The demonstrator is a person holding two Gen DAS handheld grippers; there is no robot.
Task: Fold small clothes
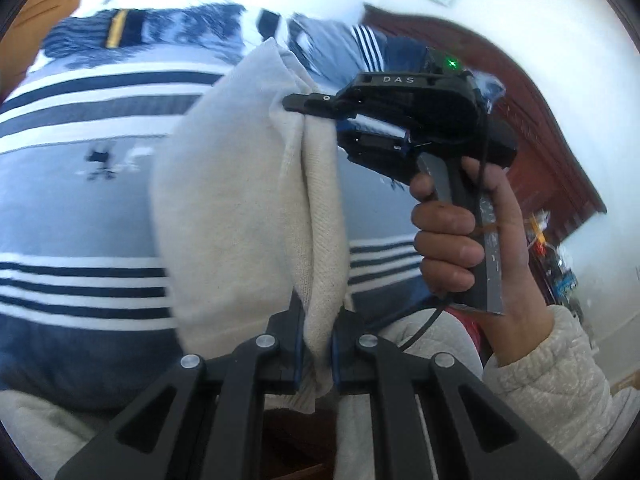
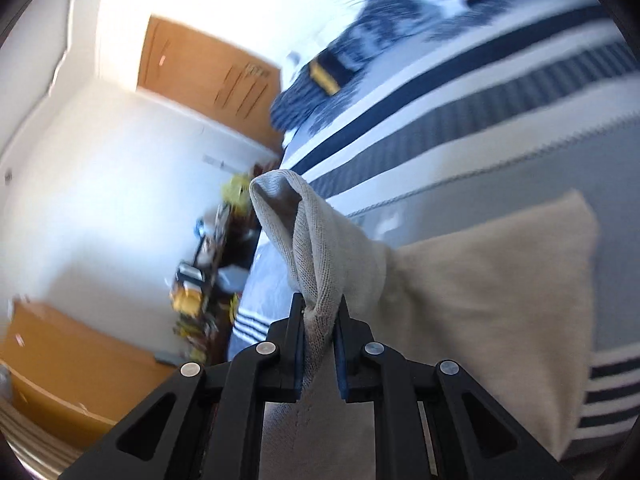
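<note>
Claws, left [image 1: 316,344] and right [image 2: 322,340], both pinch cream garment [image 1: 232,200] above striped bedding [image 1: 80,184].

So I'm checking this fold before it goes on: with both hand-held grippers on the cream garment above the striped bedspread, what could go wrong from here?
1. The left hand-held gripper and right hand-held gripper each pinch only a bunched edge of the cream garment; a tug could slip it free.
2. The cloth hangs doubled and creased, so it may land wrinkled on the striped bedspread.
</note>
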